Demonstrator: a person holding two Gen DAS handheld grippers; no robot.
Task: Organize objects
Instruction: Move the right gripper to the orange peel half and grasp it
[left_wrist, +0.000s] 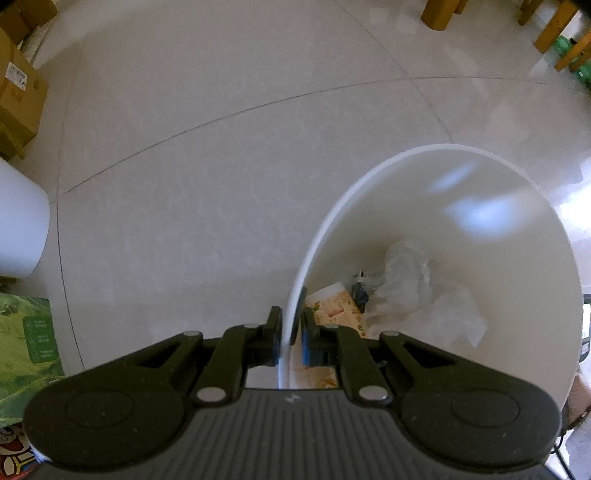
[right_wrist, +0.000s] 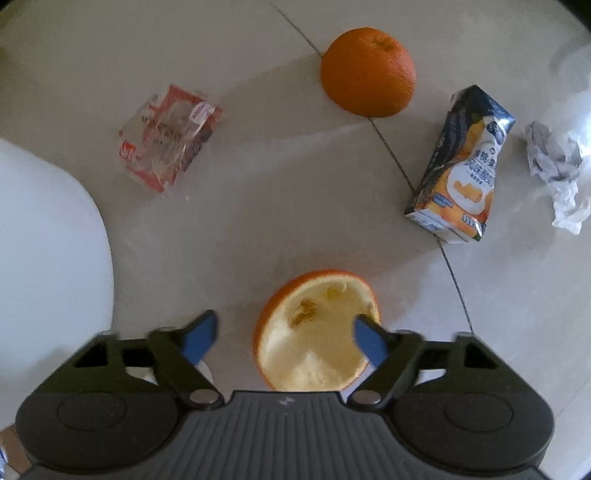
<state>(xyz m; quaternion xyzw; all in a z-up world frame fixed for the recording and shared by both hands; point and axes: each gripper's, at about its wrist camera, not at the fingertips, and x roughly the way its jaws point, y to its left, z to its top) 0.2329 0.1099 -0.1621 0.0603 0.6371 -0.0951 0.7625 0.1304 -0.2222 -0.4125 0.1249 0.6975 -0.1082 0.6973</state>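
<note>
My left gripper (left_wrist: 291, 332) is shut on the near rim of a white bin (left_wrist: 369, 173), one finger inside and one outside. Inside the bin lie a printed paper cup (left_wrist: 332, 306) and crumpled white plastic (left_wrist: 424, 295). In the right wrist view my right gripper (right_wrist: 285, 319) points down, open, over a hollowed orange peel half (right_wrist: 314, 332) on the floor. Its right finger sits over the peel's pale inside and its left finger stands apart from the peel's left edge. Farther off lie an orange dome (right_wrist: 369, 72), a crushed drink carton (right_wrist: 461, 162) and a clear red wrapper (right_wrist: 170, 136).
Crumpled white paper (right_wrist: 554, 166) lies at the right edge. A white rounded object (right_wrist: 48, 240) fills the left of the right wrist view. Cardboard boxes (left_wrist: 18, 96), another white container (left_wrist: 18, 221) and a green box (left_wrist: 26, 350) stand left; wooden legs (left_wrist: 554, 33) at the back right.
</note>
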